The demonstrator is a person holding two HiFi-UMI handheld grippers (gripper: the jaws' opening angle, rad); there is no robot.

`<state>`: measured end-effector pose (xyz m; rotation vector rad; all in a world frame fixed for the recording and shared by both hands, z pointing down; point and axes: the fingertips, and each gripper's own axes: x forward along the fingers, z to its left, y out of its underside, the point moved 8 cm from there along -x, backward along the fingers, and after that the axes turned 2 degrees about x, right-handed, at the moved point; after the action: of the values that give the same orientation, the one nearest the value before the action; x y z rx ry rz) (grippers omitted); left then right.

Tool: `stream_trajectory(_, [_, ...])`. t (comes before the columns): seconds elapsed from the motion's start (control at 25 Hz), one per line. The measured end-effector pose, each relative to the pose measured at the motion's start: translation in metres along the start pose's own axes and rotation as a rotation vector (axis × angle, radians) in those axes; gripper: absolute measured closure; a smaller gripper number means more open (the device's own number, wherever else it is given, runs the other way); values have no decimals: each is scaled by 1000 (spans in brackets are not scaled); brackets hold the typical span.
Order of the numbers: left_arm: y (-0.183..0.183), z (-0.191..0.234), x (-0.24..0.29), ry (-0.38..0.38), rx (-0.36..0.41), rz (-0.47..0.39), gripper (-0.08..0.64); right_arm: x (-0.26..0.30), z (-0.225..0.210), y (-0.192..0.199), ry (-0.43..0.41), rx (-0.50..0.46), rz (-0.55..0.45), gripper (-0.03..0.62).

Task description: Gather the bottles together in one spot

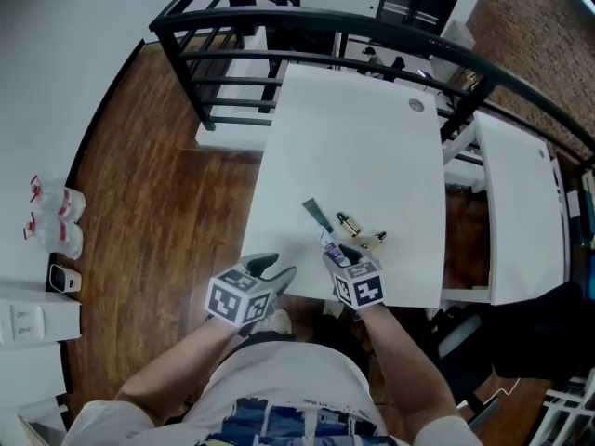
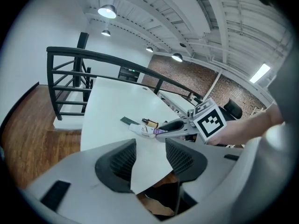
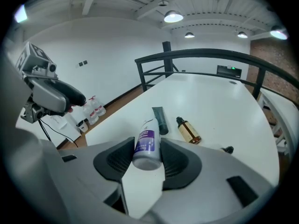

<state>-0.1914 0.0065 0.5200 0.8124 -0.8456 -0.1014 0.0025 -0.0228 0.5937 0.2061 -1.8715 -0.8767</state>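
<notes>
Room: wood floor (image 1: 158, 203) around a white bench (image 1: 363, 128), with a black railing (image 1: 279, 26) curving behind it.

Far left, off the bench: two clear bottles (image 1: 58, 219) with red markings, standing on a separate white surface (image 1: 28, 319).

At the near bench edge, the left gripper (image 2: 150, 160) has its jaws apart with nothing between them. Only the bench top and the floor show through the gap.

Beyond the jaws of the right gripper (image 3: 147, 161), a dark green tube (image 3: 160, 119) lies flat on the bench.

The right gripper's jaws press on both sides of a white bottle (image 3: 146, 143) with a purple label. It is gripped at its base end, and its cap end points away toward the tube. Cannot tell whether the bottle is clear of the bench top.

Just right of the tube, and apart from it, an amber bottle (image 3: 188, 130) with a black cap lies on its side.

Further right, a small black piece (image 3: 228, 149) lies near the amber bottle, not touching it.
</notes>
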Motion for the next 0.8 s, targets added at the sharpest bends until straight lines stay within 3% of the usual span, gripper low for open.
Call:
stream_trajectory(0.2, [-2, -7, 21, 56, -56, 6, 385, -35, -5, 3, -42, 110, -72, 408])
stream_trajectory(0.44, [-36, -5, 39, 194, -238, -91, 385, -93, -5, -2, -101, 190, -235, 408])
stream_trajectory(0.64, [-82, -19, 62, 396, -407, -150, 334, -137, -4, -11, -126, 160, -370, 407])
stream_trajectory(0.8, [-98, -33, 84, 465, -525, -164, 334, -157, -10, -14, -151, 143, -431, 407])
